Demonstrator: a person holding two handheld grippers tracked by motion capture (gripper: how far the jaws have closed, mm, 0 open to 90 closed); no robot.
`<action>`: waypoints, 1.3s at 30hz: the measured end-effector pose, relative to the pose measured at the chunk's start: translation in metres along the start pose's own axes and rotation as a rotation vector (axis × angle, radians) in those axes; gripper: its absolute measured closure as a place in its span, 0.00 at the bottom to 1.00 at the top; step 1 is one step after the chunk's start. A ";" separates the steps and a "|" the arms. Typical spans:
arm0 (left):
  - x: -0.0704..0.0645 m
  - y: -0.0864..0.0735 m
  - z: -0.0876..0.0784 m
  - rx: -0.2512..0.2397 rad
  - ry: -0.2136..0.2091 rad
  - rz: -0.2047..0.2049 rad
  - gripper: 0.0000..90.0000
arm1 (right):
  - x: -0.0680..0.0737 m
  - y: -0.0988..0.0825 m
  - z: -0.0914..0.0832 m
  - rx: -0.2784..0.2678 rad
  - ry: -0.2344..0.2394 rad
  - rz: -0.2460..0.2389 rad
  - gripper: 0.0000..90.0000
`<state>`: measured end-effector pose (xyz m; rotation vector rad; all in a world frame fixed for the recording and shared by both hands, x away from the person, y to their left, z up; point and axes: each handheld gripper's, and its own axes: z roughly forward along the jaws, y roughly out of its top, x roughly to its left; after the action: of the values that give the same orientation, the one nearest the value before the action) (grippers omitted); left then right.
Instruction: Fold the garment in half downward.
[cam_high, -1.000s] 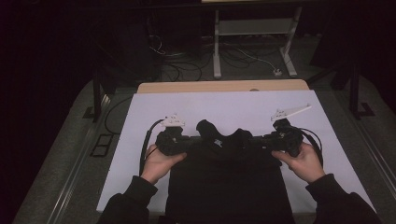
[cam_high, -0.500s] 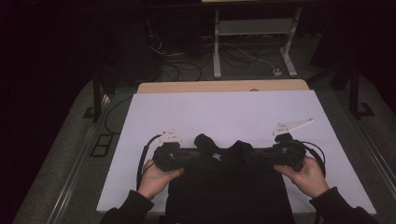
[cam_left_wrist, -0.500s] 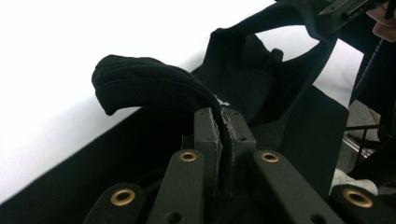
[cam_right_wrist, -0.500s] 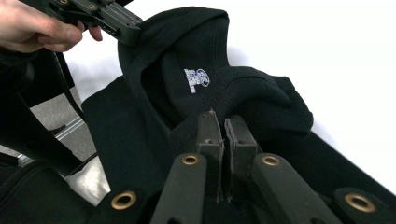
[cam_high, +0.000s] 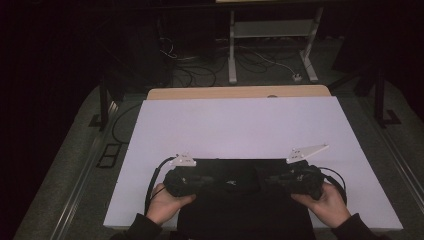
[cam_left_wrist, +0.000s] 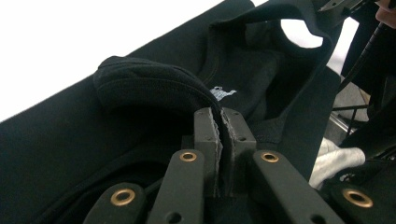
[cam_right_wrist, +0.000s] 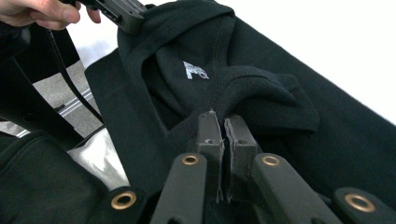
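We see the left gripper (cam_left_wrist: 220, 140) and right gripper (cam_right_wrist: 223, 140) each clamped on the black garment's (cam_high: 240, 205) neckline, stretched over the white table (cam_high: 240, 125).

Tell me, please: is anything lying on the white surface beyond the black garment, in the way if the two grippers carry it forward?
Nothing visible does. Both the left gripper and the right gripper are shut on the black garment near the front edge, and the white board ahead of it looks bare up to its far edge.
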<state>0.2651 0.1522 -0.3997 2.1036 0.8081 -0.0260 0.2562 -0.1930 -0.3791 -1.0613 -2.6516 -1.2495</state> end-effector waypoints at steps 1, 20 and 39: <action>0.000 -0.001 0.001 0.008 -0.001 0.001 0.94 | -0.001 -0.002 0.002 0.007 -0.001 0.008 0.95; 0.000 -0.017 0.010 0.089 -0.024 -0.033 0.94 | -0.005 -0.028 0.023 0.097 0.062 0.064 0.95; 0.004 -0.021 0.009 0.097 -0.051 -0.057 0.91 | -0.003 -0.033 0.032 0.143 0.096 0.084 0.87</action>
<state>0.2587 0.1567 -0.4212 2.1615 0.8516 -0.1516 0.2474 -0.1872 -0.4244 -1.0513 -2.5519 -1.0509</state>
